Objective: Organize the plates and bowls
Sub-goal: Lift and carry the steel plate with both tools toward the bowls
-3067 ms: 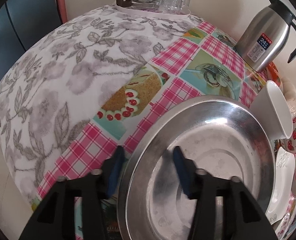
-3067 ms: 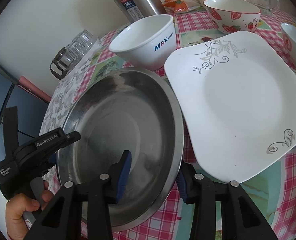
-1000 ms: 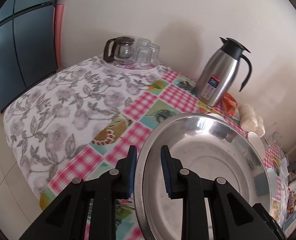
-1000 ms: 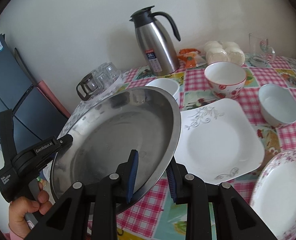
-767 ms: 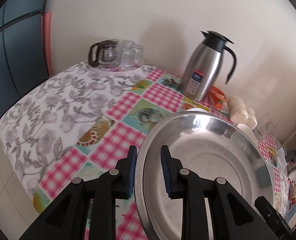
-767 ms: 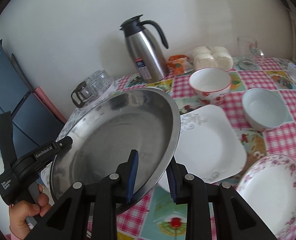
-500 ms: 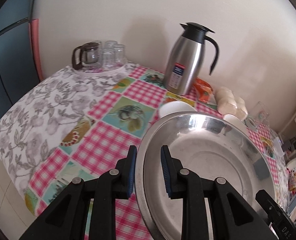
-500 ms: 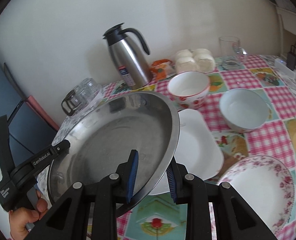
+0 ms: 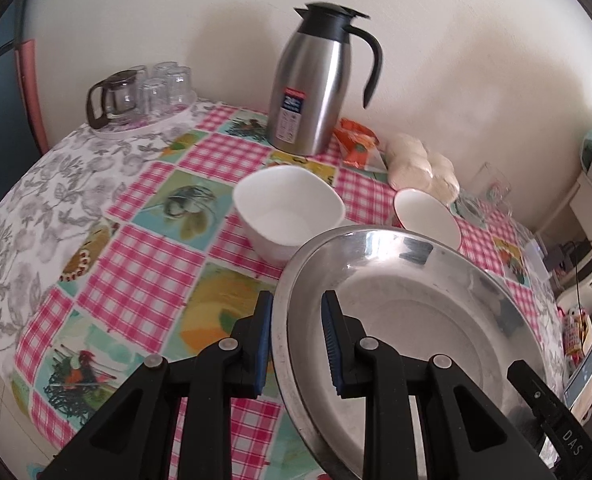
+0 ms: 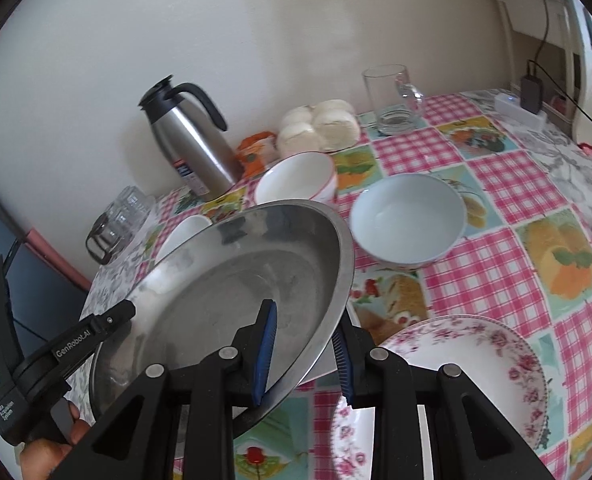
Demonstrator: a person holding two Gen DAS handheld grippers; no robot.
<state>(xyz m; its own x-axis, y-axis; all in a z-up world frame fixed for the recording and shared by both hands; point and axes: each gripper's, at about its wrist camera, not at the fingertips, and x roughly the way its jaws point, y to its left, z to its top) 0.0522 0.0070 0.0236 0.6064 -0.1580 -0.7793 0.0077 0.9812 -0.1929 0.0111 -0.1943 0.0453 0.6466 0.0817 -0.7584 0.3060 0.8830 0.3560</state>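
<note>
Both grippers hold one large steel plate [image 9: 415, 304] in the air above the table. My left gripper [image 9: 296, 340] is shut on its left rim. My right gripper [image 10: 301, 354] is shut on its right rim, and the steel plate [image 10: 232, 292] tilts in that view. Below it stand a white square bowl [image 9: 288, 208], a strawberry bowl [image 10: 296, 178], a pale round bowl [image 10: 407, 220] and a floral plate [image 10: 455, 384]. The white square plate is mostly hidden under the steel plate.
A steel thermos jug [image 9: 315, 80] stands at the back by the wall. A glass pot and tumblers on a tray [image 9: 140, 96] sit at the back left. Buns [image 10: 319, 126], an orange packet [image 10: 256, 152] and a glass mug [image 10: 391, 100] lie beyond the bowls.
Both grippers have closed on the steel plate's rim, lifted it off the table and carried it to the right, over the square plate toward the bowls.
</note>
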